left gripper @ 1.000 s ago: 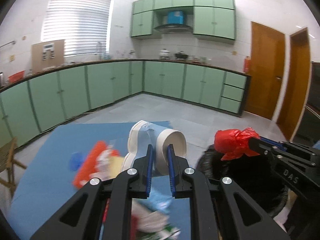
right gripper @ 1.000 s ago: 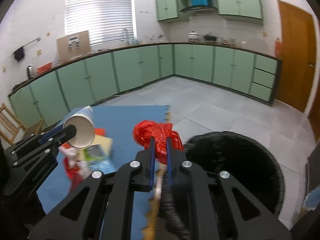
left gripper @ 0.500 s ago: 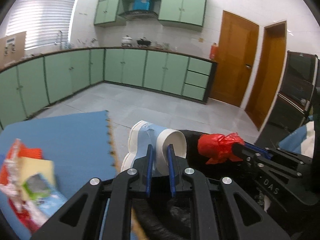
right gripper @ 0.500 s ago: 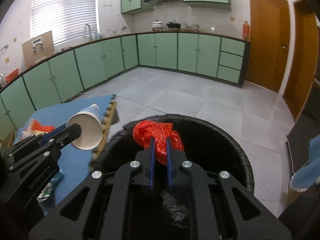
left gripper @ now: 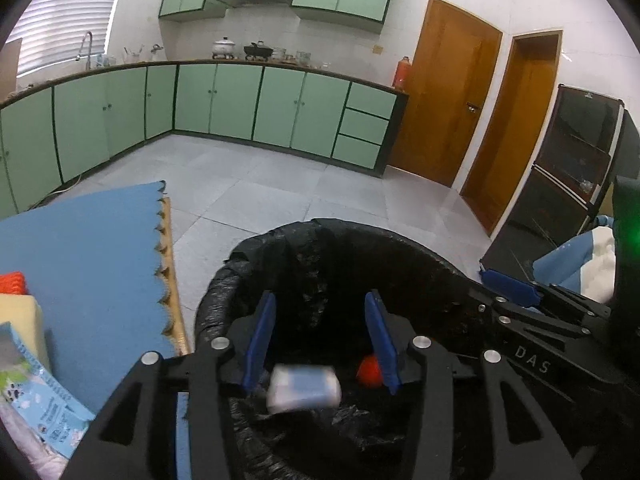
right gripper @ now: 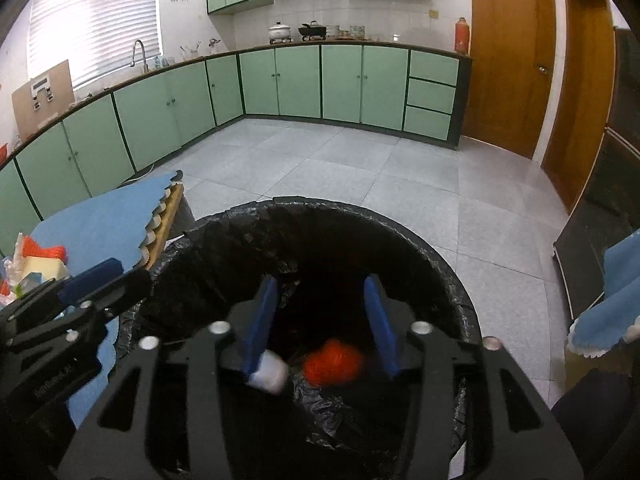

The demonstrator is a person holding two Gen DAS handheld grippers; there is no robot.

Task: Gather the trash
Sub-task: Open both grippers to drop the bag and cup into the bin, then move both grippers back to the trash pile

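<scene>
Both grippers hang over a black-lined trash bin (left gripper: 320,228) (right gripper: 320,205). My left gripper (left gripper: 320,332) is open, its jaws opening, and nothing is pressed between the pads. Below it a blue-and-white paper cup (left gripper: 304,388) (right gripper: 270,374) drops blurred into the bin. My right gripper (right gripper: 320,316) is open too, jaws opening, and a red plastic wad (right gripper: 332,362) (left gripper: 370,370) falls free beneath it. Each gripper shows in the other's view: the right gripper (left gripper: 516,286) at the right, the left gripper (right gripper: 92,280) at the left.
A blue mat (left gripper: 80,260) (right gripper: 100,224) on a table edge borders the bin's left side, with an orange wrapper (left gripper: 12,284), a yellow piece (left gripper: 20,320) and a blue packet (left gripper: 40,400) on it. A blue cloth (right gripper: 620,280) and a black cabinet (left gripper: 560,200) stand right.
Both grippers swung from the mat over the bin and sank toward it. Their jaws went from shut to open; the cup and the red wad left the pads and are falling in.
</scene>
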